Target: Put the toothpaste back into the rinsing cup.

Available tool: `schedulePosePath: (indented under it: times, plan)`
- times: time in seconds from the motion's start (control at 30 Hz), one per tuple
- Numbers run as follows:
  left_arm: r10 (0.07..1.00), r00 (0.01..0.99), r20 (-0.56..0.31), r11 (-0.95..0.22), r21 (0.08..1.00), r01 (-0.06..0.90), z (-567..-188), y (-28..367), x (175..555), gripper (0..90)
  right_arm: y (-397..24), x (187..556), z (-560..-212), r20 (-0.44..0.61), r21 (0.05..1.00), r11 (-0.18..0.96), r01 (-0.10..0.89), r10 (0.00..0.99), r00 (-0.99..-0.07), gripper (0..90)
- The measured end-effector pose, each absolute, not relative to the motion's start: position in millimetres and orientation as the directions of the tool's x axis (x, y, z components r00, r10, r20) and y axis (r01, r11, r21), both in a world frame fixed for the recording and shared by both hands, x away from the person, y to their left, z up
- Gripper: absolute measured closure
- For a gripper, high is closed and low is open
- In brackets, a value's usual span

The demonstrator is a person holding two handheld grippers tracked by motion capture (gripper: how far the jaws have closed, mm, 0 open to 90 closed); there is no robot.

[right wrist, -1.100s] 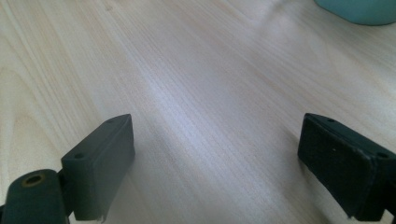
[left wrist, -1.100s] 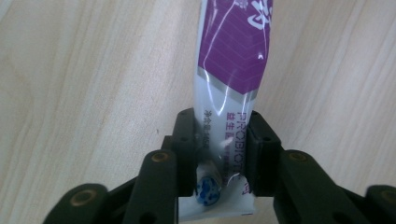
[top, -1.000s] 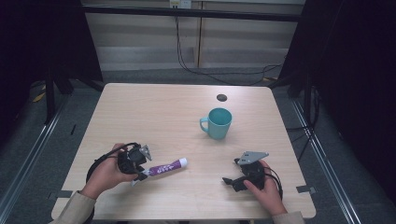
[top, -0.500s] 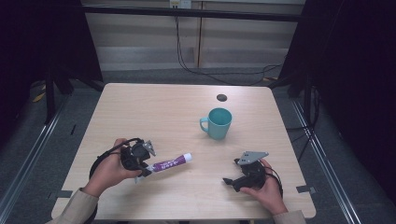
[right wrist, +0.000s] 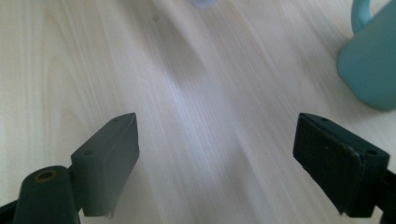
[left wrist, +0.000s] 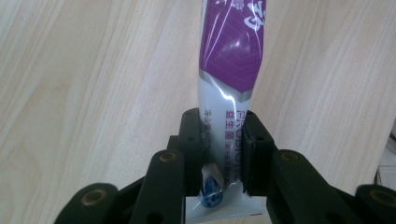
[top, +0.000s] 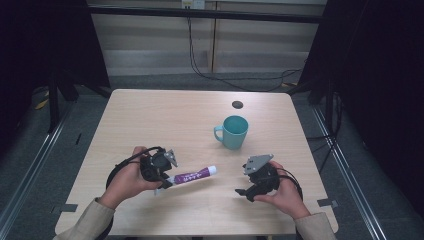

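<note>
A purple and white tube [top: 192, 176] lies slanted near the table's front, its cap end pointing right. My left gripper [top: 162, 181] is shut on its flat crimped end. In the left gripper view the two jaws [left wrist: 223, 135] pinch the white end of the tube [left wrist: 229, 60], which runs up and away. My right gripper [top: 247, 192] is held at the front right, jaws pointing left. In the right gripper view it [right wrist: 215, 144] stands open over bare wood with nothing between the jaws, which have just been closing a little. A teal cup [top: 234, 131] stands behind it.
The light wooden table [top: 150, 120] has a small black round spot [top: 237, 104] behind the cup. In the right gripper view the cup [right wrist: 373, 60] is at the upper right. Cables trail from both grippers. Dark floor and metal rails surround the table.
My left hand has carried the tube a little to the right and slightly up. The right hand has risen off the table and shifted slightly.
</note>
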State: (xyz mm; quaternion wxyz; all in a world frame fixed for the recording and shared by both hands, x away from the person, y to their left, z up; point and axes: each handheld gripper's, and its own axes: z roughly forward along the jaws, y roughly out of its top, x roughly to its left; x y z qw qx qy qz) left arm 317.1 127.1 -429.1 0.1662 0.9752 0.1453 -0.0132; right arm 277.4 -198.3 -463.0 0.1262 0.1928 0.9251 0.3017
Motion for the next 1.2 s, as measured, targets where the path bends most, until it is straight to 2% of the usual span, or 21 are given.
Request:
schedulePosePath:
  times: [0.27, 0.67, 0.9, 1.2]
  plan:
    - [0.245, 0.967, -0.076, -0.914, 0.313, 0.256, -428.5, 111.3, 316.5, 74.0, -173.4, 286.6, -438.7, -0.115, 0.598, 0.773, 0.210, 0.342, -0.933, 16.7]
    - [0.220, 0.972, -0.084, -0.915, 0.328, 0.235, -427.0, 100.3, 314.3, 74.0, -142.2, 293.2, -426.6, -0.145, 0.547, 0.830, 0.111, 0.225, -0.963, 22.6]
    - [0.199, 0.976, -0.090, -0.914, 0.343, 0.218, -423.8, 91.8, 313.8, 73.9, -130.7, 295.8, -422.7, -0.116, 0.538, 0.839, 0.087, 0.176, -0.978, 27.4]
    - [0.182, 0.978, -0.097, -0.913, 0.353, 0.205, -421.8, 80.8, 312.6, 73.9, -124.9, 296.3, -423.9, -0.089, 0.541, 0.837, 0.085, 0.157, -0.983, 30.6]
